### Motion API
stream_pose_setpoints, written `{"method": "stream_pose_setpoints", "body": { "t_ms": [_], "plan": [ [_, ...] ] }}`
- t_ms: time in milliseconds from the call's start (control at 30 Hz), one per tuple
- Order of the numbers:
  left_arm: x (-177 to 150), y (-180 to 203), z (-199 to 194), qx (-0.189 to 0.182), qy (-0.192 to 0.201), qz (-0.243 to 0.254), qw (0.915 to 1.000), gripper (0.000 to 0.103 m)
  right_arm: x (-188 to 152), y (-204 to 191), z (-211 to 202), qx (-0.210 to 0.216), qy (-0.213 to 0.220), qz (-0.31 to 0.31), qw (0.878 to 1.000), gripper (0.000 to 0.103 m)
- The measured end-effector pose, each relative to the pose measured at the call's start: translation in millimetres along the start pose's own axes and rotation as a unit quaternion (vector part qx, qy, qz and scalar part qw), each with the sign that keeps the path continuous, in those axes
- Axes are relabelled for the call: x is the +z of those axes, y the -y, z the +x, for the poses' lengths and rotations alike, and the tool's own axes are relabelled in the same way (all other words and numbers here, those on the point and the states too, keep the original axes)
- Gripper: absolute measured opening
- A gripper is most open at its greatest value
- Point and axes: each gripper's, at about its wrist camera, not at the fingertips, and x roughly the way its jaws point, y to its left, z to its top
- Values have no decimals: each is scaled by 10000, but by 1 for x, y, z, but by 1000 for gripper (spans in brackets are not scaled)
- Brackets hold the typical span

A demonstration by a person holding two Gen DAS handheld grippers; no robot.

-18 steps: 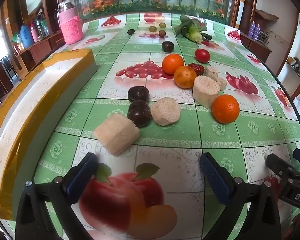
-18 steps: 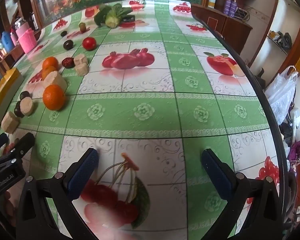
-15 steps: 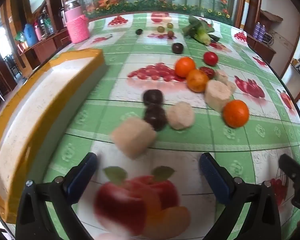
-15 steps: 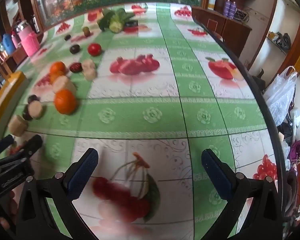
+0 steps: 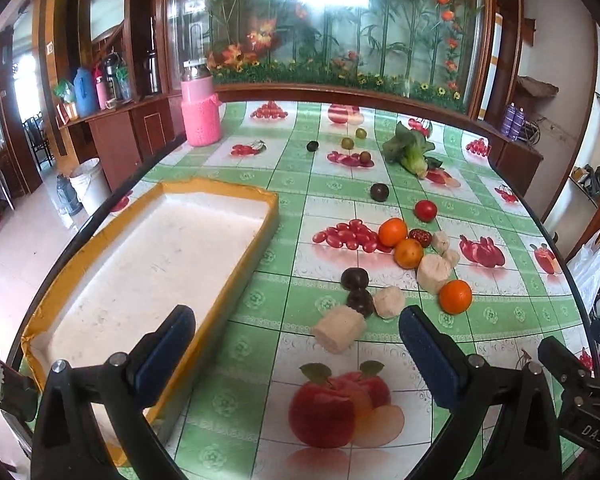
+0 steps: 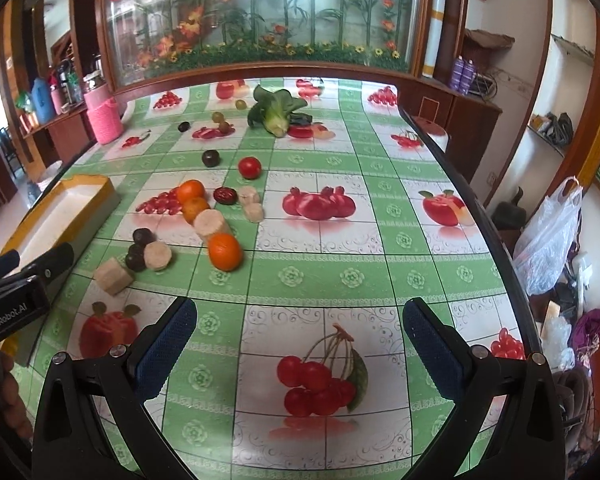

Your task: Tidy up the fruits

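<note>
A white tray with a yellow rim (image 5: pixel 236 268) lies on the table's left; it also shows in the right wrist view (image 6: pixel 100 186). Loose fruit lies mid-table: three oranges, the nearest (image 5: pixel 455 297) (image 6: pixel 225 252), dark plums (image 5: pixel 360 301) (image 6: pixel 137 258), a red tomato (image 5: pixel 425 210) (image 6: pixel 249 167) and beige chunks (image 5: pixel 338 329) (image 6: pixel 113 275). My left gripper (image 5: pixel 296 340) is open and empty, raised in front of the fruit. My right gripper (image 6: pixel 300 332) is open and empty over the table's near middle.
A pink-sleeved jar (image 5: pixel 201 114) stands at the far left. A green leafy vegetable (image 5: pixel 410 152) (image 6: pixel 278 114) and small fruits (image 5: pixel 347 143) lie at the back. The table edge (image 6: pixel 480 216) runs along the right, with plastic bags (image 6: pixel 548 240) beyond it.
Both grippers have risen and tilted up, so the table looks farther away and the back wall shows. The left view now takes in the whole tray. Nothing on the table moved.
</note>
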Motion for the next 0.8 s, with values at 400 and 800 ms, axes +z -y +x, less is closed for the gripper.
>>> {"method": "stream_pose_setpoints", "body": {
  "t_ms": [400,800],
  "plan": [
    [-4,-4,-11,-62,165,18,9998,103,-2,-1,-17,318,-14,199,9993,103],
    [-3,-3,-16,-110,326,136,9993,103,-4,-4,-19,216,-13,111,9997,103]
  ]
}}
